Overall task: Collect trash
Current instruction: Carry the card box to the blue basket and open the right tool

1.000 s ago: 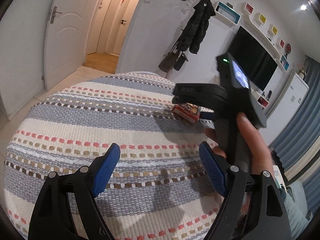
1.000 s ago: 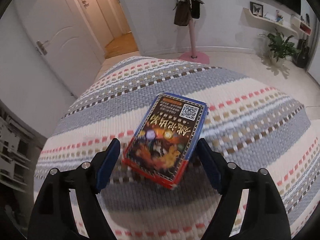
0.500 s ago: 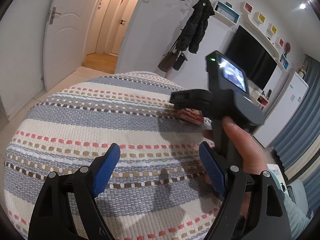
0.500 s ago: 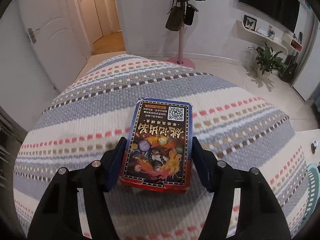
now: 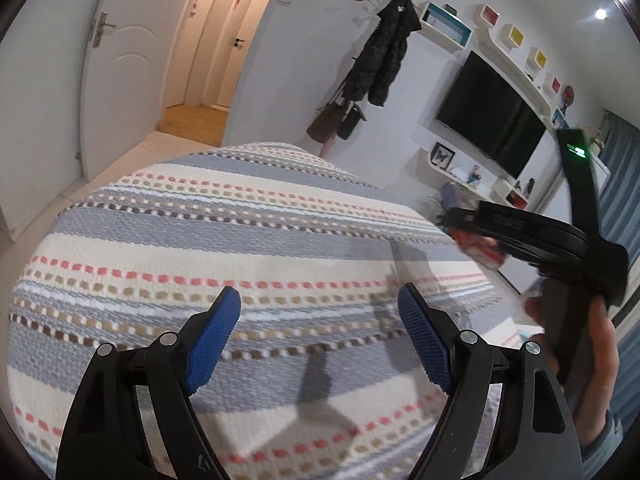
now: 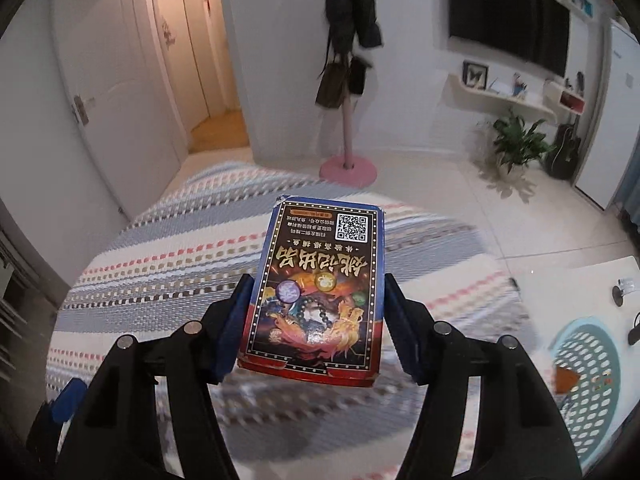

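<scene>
My right gripper [image 6: 318, 312] is shut on a flat blue and red printed box [image 6: 320, 292] with a QR code, and holds it lifted above the striped woven cloth [image 6: 168, 264]. In the left wrist view that gripper [image 5: 532, 236] shows at the right, held in a hand, with the box's red edge [image 5: 480, 250] under it. My left gripper [image 5: 320, 320] is open and empty over the striped cloth [image 5: 200, 240]. A teal perforated basket [image 6: 588, 364] stands on the floor at the lower right of the right wrist view.
A pink-based coat stand [image 6: 348, 160] with a dark coat stands beyond the cloth. A potted plant [image 6: 516, 144] and a wall TV [image 5: 488, 128] are to the right. A white door [image 5: 116, 92] and a hallway are at the left.
My right gripper closed on the box, lifted it off the cloth and carried it to the right. My left gripper stayed open in place.
</scene>
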{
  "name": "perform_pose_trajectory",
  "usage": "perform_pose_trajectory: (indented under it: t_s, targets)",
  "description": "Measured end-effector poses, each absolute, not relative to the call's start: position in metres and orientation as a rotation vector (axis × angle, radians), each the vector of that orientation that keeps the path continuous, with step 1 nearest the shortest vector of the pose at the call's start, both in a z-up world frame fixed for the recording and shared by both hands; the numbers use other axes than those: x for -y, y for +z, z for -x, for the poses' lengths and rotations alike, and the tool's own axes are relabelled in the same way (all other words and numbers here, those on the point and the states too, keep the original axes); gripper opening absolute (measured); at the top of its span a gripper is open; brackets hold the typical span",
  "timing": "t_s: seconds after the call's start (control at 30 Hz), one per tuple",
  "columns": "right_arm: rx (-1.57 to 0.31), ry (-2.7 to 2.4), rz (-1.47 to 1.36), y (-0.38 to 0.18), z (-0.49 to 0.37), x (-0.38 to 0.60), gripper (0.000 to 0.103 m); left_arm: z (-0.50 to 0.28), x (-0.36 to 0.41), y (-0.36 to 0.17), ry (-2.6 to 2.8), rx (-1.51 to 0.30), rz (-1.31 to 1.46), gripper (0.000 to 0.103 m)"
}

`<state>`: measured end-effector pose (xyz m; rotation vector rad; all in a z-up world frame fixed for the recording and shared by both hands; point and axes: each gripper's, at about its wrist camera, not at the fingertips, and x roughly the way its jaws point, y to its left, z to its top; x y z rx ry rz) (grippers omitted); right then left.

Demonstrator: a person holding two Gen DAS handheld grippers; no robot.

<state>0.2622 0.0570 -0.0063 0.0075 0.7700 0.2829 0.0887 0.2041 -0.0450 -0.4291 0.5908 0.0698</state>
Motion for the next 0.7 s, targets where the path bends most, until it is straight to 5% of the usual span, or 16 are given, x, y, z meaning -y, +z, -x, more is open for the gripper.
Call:
perform_pose_trajectory:
  t_s: [0.7]
  targets:
    - [-0.639, -0.151, -0.077, 0.008, -0.188, 0.238, 0.060, -0.100, -0.025, 0.026, -0.198, -0.508, 0.232, 0.093]
